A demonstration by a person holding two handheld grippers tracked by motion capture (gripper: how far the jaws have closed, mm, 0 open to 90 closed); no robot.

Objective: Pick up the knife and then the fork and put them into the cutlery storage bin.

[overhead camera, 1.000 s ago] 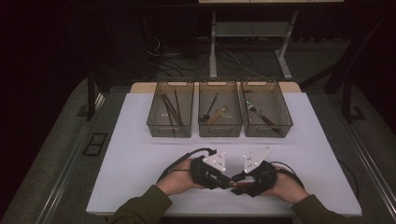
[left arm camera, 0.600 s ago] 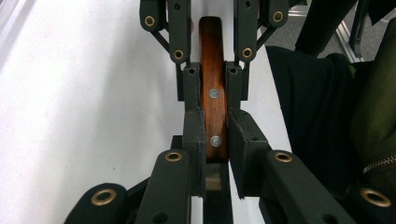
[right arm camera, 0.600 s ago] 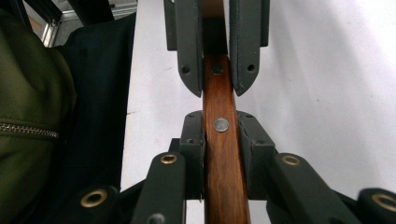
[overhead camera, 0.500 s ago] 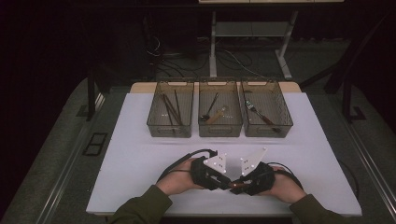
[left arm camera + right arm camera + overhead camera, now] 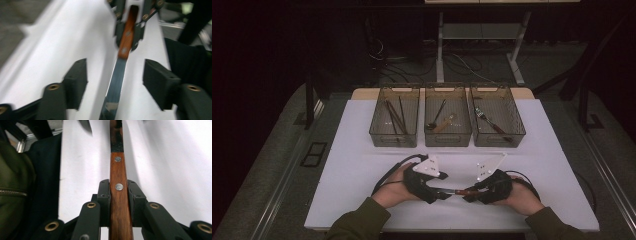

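High view: both grippers meet low at the table's [image 5: 362, 150] near edge, a wooden-handled knife [image 5: 455, 191] bridging them. Left gripper view: left gripper [image 5: 115, 75] has just been opening, blade between but untouched; withdraw straight back. Right gripper view: right gripper [image 5: 119, 188] clamps the handle; keep firm.

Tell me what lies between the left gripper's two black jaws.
In the left gripper view, the steel blade of the wooden-handled knife runs up the gap between the left gripper jaws, which have just opened and stand clear. The right gripper clamps its handle.
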